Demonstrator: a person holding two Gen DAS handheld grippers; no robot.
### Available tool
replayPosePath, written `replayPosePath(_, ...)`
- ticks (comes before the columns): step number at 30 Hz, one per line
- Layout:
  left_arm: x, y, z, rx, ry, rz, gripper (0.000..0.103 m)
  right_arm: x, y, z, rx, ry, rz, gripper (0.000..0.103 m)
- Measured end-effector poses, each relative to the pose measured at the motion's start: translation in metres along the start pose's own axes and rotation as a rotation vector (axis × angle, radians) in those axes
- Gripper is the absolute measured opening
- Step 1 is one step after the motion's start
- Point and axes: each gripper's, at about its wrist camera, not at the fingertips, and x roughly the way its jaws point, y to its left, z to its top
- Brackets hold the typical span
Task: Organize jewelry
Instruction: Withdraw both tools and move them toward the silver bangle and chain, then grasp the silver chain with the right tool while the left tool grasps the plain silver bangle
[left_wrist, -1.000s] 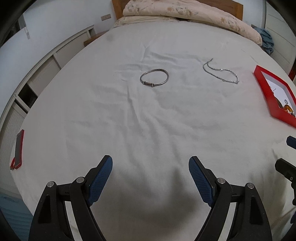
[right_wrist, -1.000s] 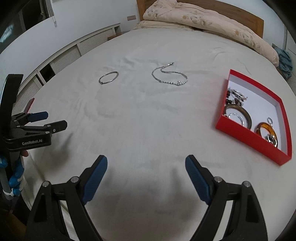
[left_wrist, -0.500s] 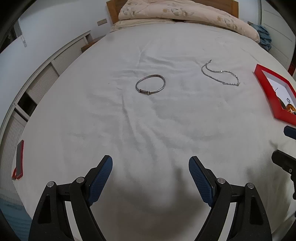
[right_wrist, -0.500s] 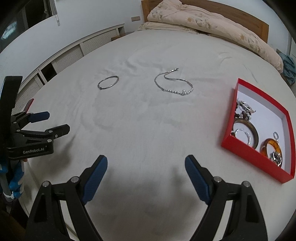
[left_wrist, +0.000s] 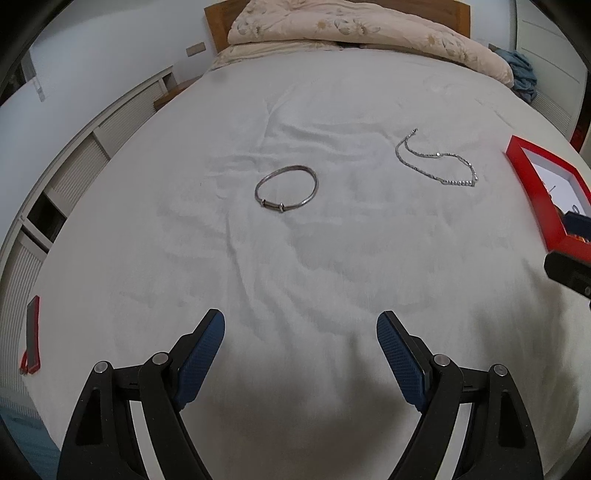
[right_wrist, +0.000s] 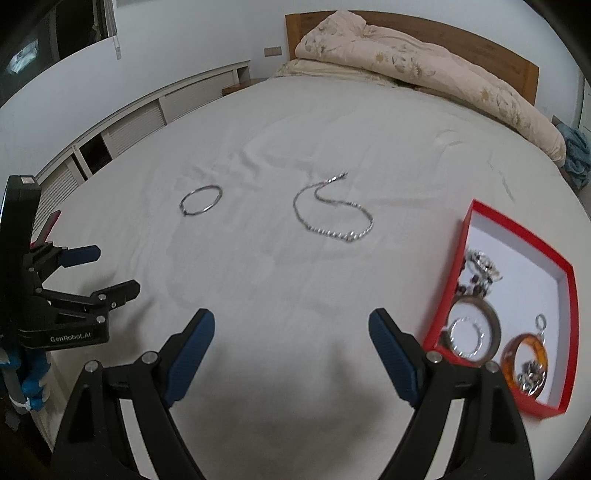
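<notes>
A silver bangle lies flat on the white bed sheet, ahead of my left gripper, which is open and empty. A silver chain necklace lies to the bangle's right, ahead of my right gripper, also open and empty. A red box with a white inside sits at the right and holds several bangles and beaded pieces. In the right wrist view the left gripper shows at the left edge, open.
A folded beige quilt and a wooden headboard lie at the far end of the bed. White low cabinets run along the left wall. A red phone rests at the bed's left edge. Blue cloth sits far right.
Both grippers have moved forward over the bed, so the bangle and necklace lie closer. The red box has slid toward the right and lower in the right wrist view. Both stay open.
</notes>
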Motion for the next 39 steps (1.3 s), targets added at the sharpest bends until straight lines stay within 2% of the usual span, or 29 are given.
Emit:
replayPosePath(10,0.008,0.001,0.024,0.004,-0.028,0.005,0.084,0.005,-0.016,0.020,-0.015,-0.028,-0.014,0.085)
replayPosePath(20,0.014,0.026,0.053,-0.051,-0.090,0.021,0.084,0.008,-0.041,0.047,0.021,-0.081,-0.038,0.085)
replayPosePath(26,0.021,0.027,0.068,-0.058,-0.113,-0.009,0.084,0.021,-0.049,0.061,0.054,-0.090,-0.024,0.084)
replayPosePath(33,0.038,0.021,0.075,-0.030,-0.099,-0.031,0.080,0.045,-0.050,0.061,0.105,-0.060,-0.002,0.084)
replayPosePath(37,0.048,0.014,0.081,-0.014,-0.096,-0.039,0.077,0.059,-0.053,0.063,0.142,-0.041,-0.016,0.078)
replayPosePath(39,0.052,0.012,0.085,-0.009,-0.097,-0.037,0.076,0.065,-0.057,0.067,0.160,-0.031,-0.025,0.070)
